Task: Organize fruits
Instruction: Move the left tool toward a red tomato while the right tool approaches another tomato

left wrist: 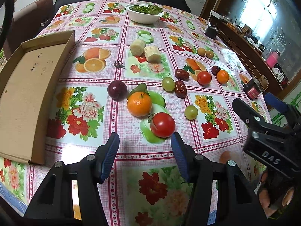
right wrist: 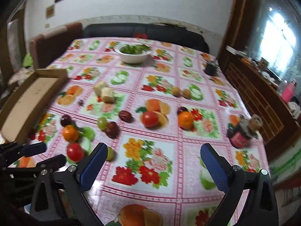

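Nearest the left wrist camera, the left gripper stood with its blue fingers spread wide and empty, just short of a red tomato on the table. A mandarin lay close behind the tomato, with a dark purple fruit beyond it and a green grape off to the right; other fruits lay scattered farther back. The empty cardboard tray sat well to the left. The right gripper also stood wide, holding nothing, over bare cloth. The tomato looked round and smooth, so an off-centre closing could likely roll it away, or knock it into the mandarin. A hard squeeze might also bruise it.
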A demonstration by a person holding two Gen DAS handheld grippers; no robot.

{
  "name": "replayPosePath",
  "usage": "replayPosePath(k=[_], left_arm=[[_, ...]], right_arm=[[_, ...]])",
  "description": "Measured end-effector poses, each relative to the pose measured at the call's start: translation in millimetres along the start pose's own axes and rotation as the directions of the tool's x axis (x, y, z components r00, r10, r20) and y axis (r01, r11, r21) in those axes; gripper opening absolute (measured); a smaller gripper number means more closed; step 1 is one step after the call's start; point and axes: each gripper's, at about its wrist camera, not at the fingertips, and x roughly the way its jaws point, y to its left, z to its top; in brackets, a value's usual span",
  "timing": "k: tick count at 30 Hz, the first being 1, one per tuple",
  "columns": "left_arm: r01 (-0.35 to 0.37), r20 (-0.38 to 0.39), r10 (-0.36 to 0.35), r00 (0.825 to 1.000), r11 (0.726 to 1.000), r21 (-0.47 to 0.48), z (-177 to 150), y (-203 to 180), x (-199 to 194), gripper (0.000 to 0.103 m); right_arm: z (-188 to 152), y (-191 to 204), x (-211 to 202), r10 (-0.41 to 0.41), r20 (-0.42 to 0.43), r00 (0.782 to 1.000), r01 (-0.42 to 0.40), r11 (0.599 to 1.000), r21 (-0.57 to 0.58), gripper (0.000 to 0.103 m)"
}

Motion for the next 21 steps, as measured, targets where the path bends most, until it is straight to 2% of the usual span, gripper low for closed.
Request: replayPosePath(k=[3,7,16,18,21], left_arm=[[-0.009,-0.004,0.009,1.000,1.000,0.007,-1,-4,1,0.056],[-0.011,-0.013,0.011,1.000,1.000,0.013,-1,-8,3,0.056],[-0.003,-0.039,0.004,0.999,1.000,0.019,-1,-15,11,0.056],[0.004,-0.043,-0.003,0.999,1.000,0.016,0,-15,13,0.056],[0.014,-0.047,-0.013,0.999,1.000,0.003,2,-13,16,0.056]], right_arm=[[-1,2,0,-0.051,0.014,0.999,0.051,0.998,-0.042,0.100],[-3,-6,-3,-0.005,0.025,1.000,0.005,1.000,-0.022,0.100],[-5,-12,7,0.028,-0.007,1.000,-0.028,1.000,0.003,0.100],[-6,-15,11,0.056,-0.014,0.998,-0.056,0.998,0.014,0.100],[-9,-23,20,0.153,-0.019,0.988,-0.151,0.987,0.056,0.093]])
